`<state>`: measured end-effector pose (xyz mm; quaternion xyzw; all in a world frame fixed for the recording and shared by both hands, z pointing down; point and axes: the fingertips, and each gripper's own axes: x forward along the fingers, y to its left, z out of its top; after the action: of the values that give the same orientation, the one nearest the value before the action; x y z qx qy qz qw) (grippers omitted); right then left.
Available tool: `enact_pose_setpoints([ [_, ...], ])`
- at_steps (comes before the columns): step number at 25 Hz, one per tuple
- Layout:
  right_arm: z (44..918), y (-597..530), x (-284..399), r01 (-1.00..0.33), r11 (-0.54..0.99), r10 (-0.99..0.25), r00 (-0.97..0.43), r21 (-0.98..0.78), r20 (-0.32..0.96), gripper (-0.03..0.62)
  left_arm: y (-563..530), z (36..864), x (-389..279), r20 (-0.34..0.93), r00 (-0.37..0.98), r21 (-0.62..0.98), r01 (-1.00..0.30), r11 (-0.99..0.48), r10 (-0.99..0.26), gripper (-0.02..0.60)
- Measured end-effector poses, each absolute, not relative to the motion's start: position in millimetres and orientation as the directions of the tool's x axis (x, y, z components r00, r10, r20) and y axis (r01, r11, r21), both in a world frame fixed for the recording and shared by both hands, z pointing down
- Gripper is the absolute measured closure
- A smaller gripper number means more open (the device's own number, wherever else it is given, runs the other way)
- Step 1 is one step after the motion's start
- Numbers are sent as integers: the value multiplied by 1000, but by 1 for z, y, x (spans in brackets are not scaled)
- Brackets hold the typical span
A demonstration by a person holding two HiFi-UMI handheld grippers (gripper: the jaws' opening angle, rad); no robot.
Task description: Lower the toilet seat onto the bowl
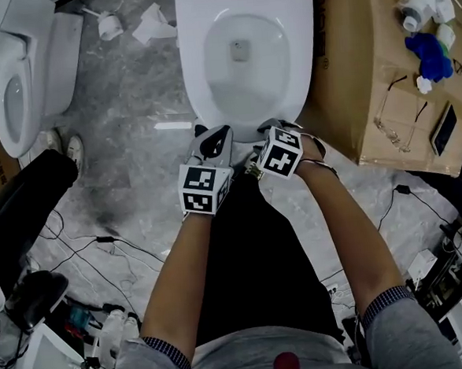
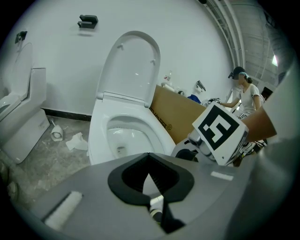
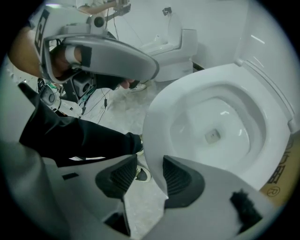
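Observation:
The white toilet bowl (image 1: 242, 57) stands at the top middle of the head view, and its inside is uncovered. In the left gripper view the seat and lid (image 2: 131, 65) stand upright against the white wall behind the bowl (image 2: 126, 136). Both grippers hover just before the bowl's front rim. My left gripper (image 1: 212, 140) points at the rim, and its black jaws (image 2: 150, 161) are together with nothing in them. My right gripper (image 1: 271, 126) is beside it. In the right gripper view its ribbed pads (image 3: 180, 180) stand apart, and the bowl's front rim (image 3: 152, 140) shows in the gap between them.
A second toilet (image 1: 15, 92) stands at the left. A cardboard box (image 1: 381, 74) right of the bowl carries glasses, a phone and a blue cloth. Crumpled paper (image 1: 153, 23) lies on the grey floor, and cables (image 1: 101, 244) trail near my legs. A person (image 2: 243, 96) sits far off.

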<state>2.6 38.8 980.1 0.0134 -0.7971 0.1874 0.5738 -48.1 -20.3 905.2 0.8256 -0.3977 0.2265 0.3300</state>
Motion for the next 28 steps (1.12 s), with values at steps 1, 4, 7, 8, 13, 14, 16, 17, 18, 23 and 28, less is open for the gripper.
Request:
enact_pose_setpoints([
  [1, 980, 38, 3, -241, 928, 192, -343, -283, 920, 405, -21, 908, -48, 637, 580, 366, -807, -464, -508, 572],
  [4, 981, 39, 3, -254, 926, 182, -351, -280, 919, 411, -22, 912, -49, 640, 579, 366, -807, -462, -505, 572],
  [7, 981, 39, 3, -257, 925, 179, -355, -280, 918, 411, -25, 909, -47, 642, 582, 363, -805, -470, -500, 572],
  [8, 981, 39, 4, -252, 927, 180, -349, -277, 920, 411, -27, 906, -46, 641, 584, 361, -802, -477, -498, 572],
  [13, 954, 38, 2, -237, 935, 171, -350, -264, 921, 408, -43, 870, -47, 622, 593, 343, -793, -504, -511, 572],
  [14, 942, 36, 2, -249, 932, 163, -366, -265, 916, 408, -46, 859, -47, 617, 594, 338, -793, -507, -516, 572],
  [16, 912, 28, 3, -286, 922, 130, -406, -260, 905, 408, -52, 836, -44, 606, 596, 332, -791, -514, -526, 572],
  [17, 895, 21, 5, -310, 917, 101, -427, -251, 898, 408, -57, 823, -42, 597, 600, 328, -788, -521, -532, 572],
  [18, 879, 11, 7, -337, 911, 65, -449, -237, 891, 408, -63, 808, -39, 585, 605, 322, -784, -531, -540, 572],
  [23, 789, -28, 23, -470, 869, -136, -525, -153, 840, 408, -79, 729, -26, 513, 636, 281, -759, -587, -577, 572],
  [28, 692, -45, 43, -584, 806, -316, -563, -96, 764, 411, -73, 641, -16, 440, 666, 234, -733, -639, -603, 572],
])
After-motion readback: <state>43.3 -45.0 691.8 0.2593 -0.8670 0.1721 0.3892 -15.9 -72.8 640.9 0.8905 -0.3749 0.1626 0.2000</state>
